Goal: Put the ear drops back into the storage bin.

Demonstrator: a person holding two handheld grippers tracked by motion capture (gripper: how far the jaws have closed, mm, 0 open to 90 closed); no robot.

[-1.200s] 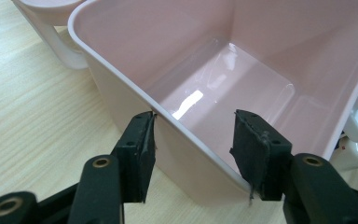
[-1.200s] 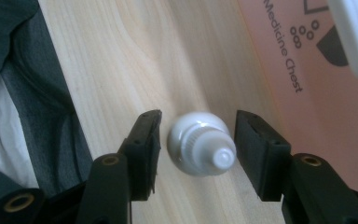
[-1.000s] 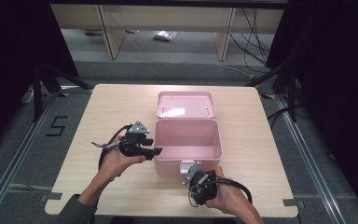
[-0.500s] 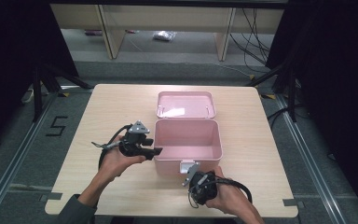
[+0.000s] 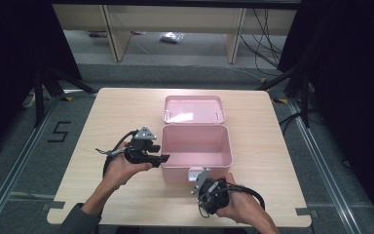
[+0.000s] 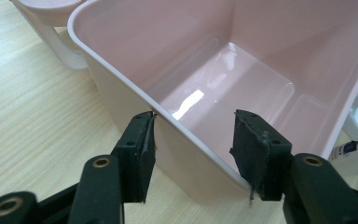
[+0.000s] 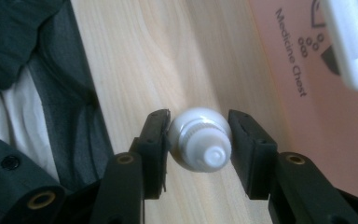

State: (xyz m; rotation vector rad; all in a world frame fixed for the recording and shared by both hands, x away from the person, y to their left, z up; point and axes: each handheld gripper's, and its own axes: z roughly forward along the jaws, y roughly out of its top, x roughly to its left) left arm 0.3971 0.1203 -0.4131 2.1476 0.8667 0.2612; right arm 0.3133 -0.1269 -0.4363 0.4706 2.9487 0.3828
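Note:
An open pink box [image 5: 196,163] marked "Medicine Chest" [image 7: 289,60] stands mid-table, its lid [image 5: 193,108] laid back behind it. It is empty inside [image 6: 223,93]. My left gripper [image 5: 161,157] is open, one jaw on each side of the box's left wall [image 6: 186,140] with a wide gap. In front of the box, by its white latch [image 5: 195,173], my right gripper [image 5: 200,189] is shut on the white cap [image 7: 199,139] of a small white tube. The tube's labelled body [image 6: 354,154] shows in the left gripper view.
The light wooden table [image 5: 117,112] has bare room left and right of the box. A person's dark sleeve [image 7: 37,107] lies close behind the right gripper. Beyond the table are a shelf unit [image 5: 175,29] and cables on the floor [image 5: 268,44].

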